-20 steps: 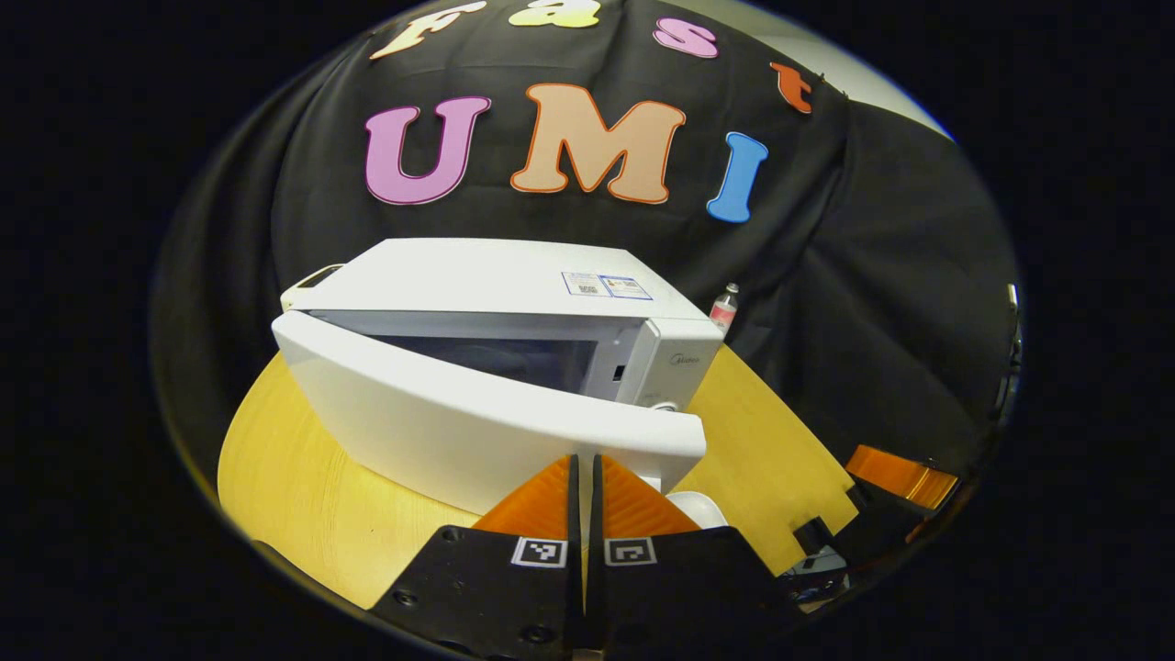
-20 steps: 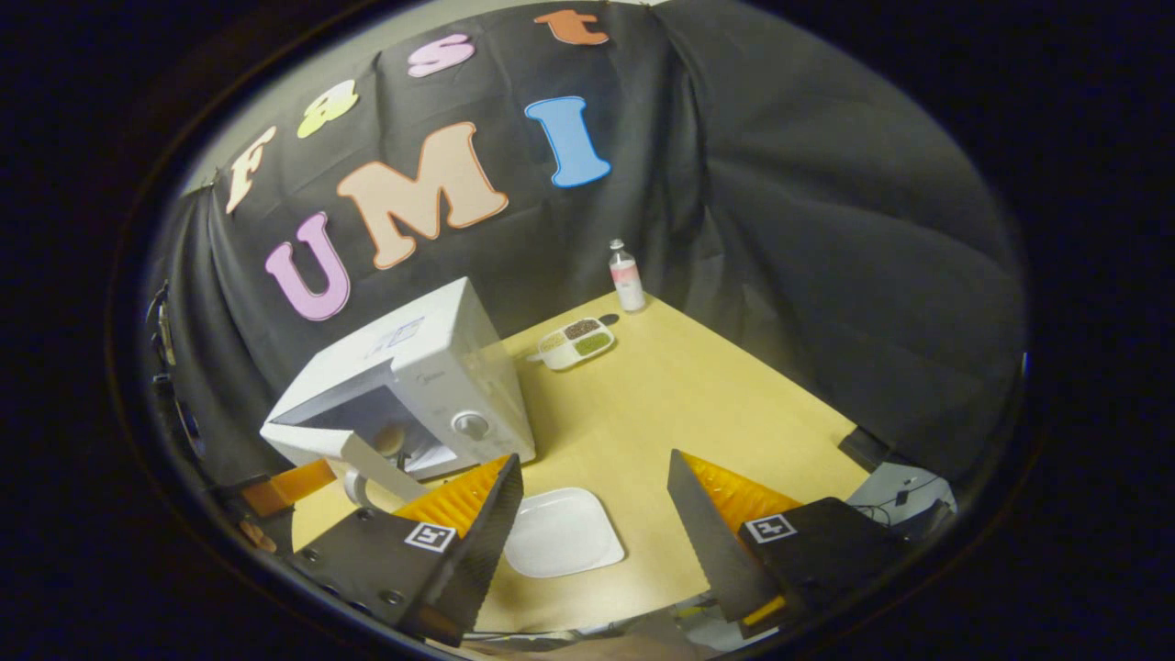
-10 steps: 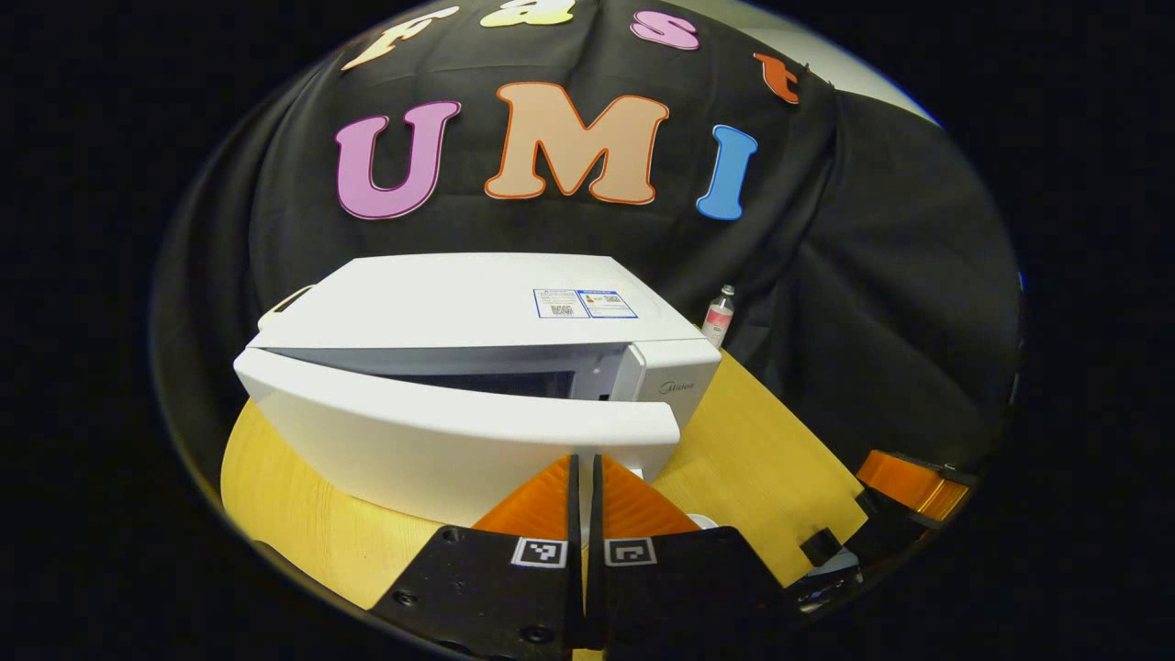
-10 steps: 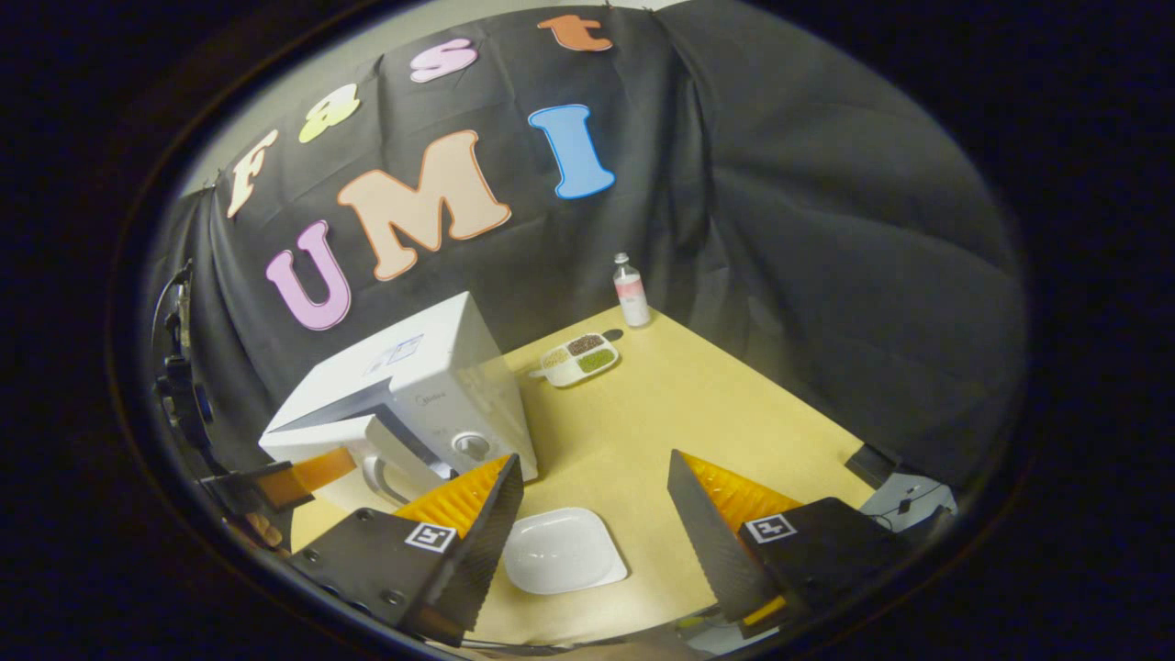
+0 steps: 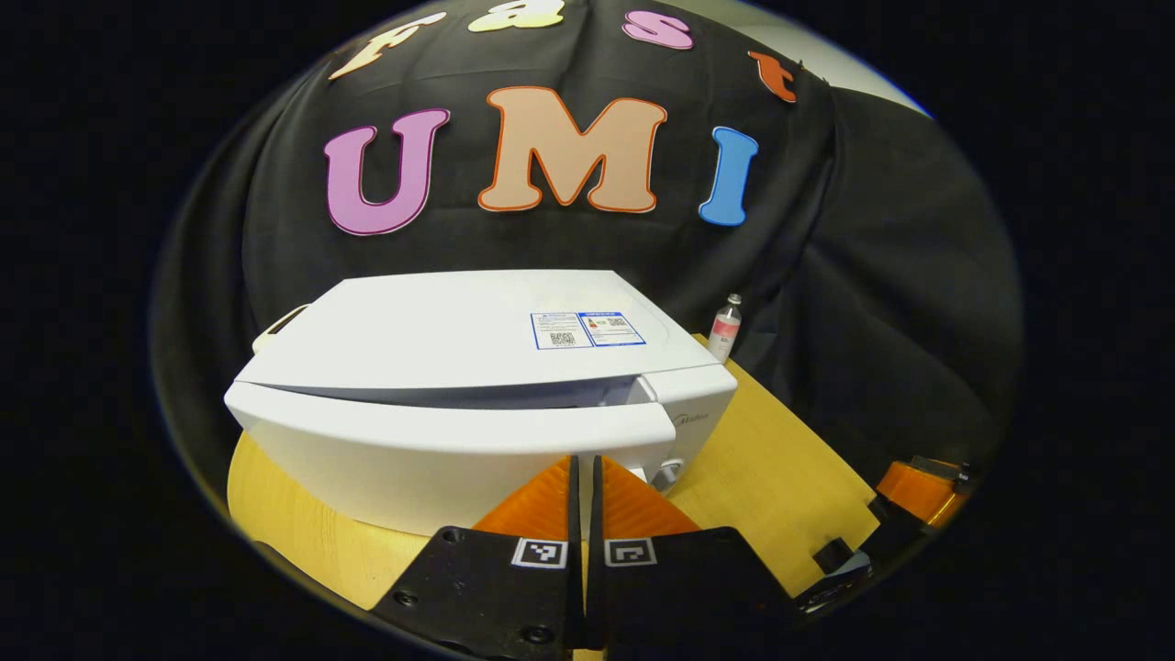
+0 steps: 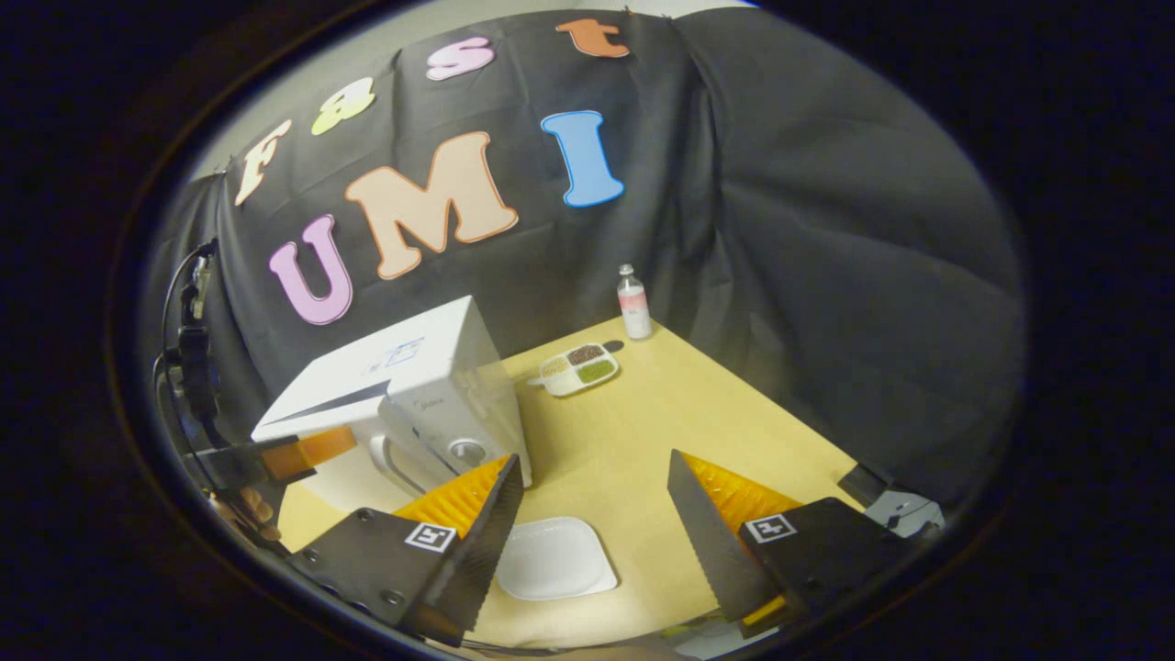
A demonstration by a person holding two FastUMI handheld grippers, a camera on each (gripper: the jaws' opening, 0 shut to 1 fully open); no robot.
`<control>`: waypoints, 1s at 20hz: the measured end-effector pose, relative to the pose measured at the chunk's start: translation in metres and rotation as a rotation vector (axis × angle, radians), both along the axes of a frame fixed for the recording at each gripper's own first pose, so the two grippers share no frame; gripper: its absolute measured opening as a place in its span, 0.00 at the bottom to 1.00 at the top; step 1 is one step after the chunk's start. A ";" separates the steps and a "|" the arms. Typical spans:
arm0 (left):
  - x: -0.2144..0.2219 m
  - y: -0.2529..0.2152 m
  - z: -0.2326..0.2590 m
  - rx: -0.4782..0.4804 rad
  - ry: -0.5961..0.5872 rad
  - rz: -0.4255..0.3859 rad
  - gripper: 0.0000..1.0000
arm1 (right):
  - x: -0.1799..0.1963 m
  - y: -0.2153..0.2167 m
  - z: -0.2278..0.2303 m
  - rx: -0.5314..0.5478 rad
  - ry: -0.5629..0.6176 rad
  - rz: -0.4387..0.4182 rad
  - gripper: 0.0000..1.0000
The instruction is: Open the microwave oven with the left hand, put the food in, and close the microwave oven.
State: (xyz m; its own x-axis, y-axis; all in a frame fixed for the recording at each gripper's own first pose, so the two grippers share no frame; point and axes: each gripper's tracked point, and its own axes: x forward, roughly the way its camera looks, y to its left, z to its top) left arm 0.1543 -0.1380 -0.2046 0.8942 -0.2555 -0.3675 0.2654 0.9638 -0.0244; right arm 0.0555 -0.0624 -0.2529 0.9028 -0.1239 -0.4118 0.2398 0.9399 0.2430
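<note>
Looks to be at the closing step, near the end of the task. Finds the microwave oven [image 5: 441, 326] standing on the tabletop [image 5: 780, 459] with its door [image 5: 431, 454] swung almost home, leaving just a thin dark gap along the door's upper edge beside the control panel. Cannot see into the cavity, so cannot tell whether the food is inside. Judging by the bare white plate [image 6: 555, 557] on the tabletop, probably already loaded. Remains to press the door the last bit until it latches, then draw back.

Puts the left hand-held gripper [image 5: 584, 464] right at the door's front face, low and toward its free end, close to the control knob. Has its two fingers brought together side by side with nothing between them, tips against the door or just short of it; cannot tell contact for certain. Suggests pushing with closed tips rather than gripping.

Shows the right hand-held gripper [image 6: 595, 464] spread wide and holding nothing, hovering above the white plate, well apart from the door and to the side of the microwave oven's control panel. Places the door beyond that gripper's left finger.

Also notes a divided dish [image 6: 576, 364] of grains and a small bottle [image 6: 633, 303] farther back on the tabletop, clear of both grippers.
</note>
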 end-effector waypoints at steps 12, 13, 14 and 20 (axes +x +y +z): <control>0.013 0.001 -0.001 -0.043 0.006 0.028 0.01 | 0.007 -0.002 0.000 0.001 0.008 -0.021 0.88; 0.013 0.001 -0.002 -0.054 0.011 0.032 0.01 | 0.008 -0.002 0.000 0.001 0.007 -0.023 0.87; 0.014 0.001 -0.002 -0.065 0.010 0.034 0.01 | 0.009 -0.003 0.000 0.000 0.008 -0.024 0.87; 0.020 0.003 0.004 -0.117 0.004 0.032 0.00 | 0.009 -0.007 -0.001 -0.004 0.015 -0.037 0.88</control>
State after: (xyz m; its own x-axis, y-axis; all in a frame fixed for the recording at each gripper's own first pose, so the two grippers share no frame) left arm 0.1743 -0.1348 -0.2009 0.9010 -0.2684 -0.3407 0.2344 0.9623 -0.1381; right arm 0.0648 -0.0689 -0.2542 0.8914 -0.1583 -0.4247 0.2777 0.9313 0.2359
